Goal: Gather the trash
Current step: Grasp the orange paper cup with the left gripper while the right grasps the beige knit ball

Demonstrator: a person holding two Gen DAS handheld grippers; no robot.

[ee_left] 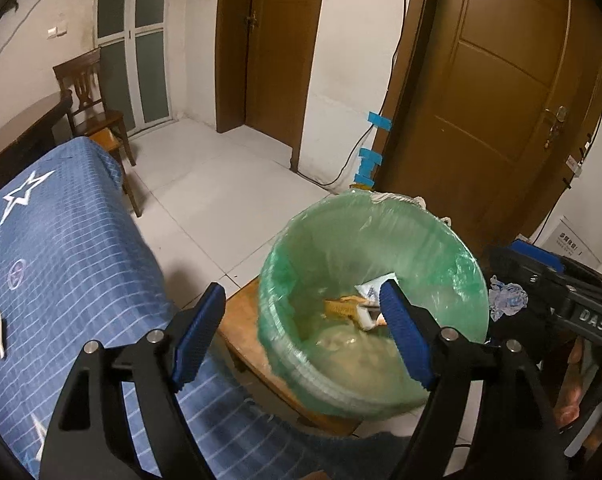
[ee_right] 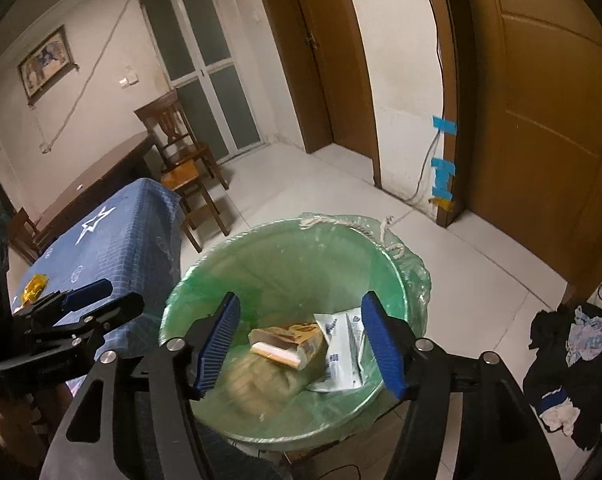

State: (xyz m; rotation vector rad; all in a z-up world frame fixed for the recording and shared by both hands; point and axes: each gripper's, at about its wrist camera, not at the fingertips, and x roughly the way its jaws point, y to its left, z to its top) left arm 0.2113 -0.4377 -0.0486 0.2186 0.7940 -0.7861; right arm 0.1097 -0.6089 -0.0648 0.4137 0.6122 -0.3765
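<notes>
Trash (ee_right: 289, 344) sits inside bin (ee_right: 205, 276); my left gripper (ee_left: 301, 336) and right gripper (ee_right: 301, 344) gape empty above it. Risk: I snag the liner withdrawing, tipping bin.

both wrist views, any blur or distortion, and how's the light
Left wrist view: strong fisheye bend on the doors, dim warm light, the bin rim smeared at lower left. Right wrist view: same bending, black corners, blur on the brown lump at the bin bottom; the box and white wrapper stay sharp.
</notes>
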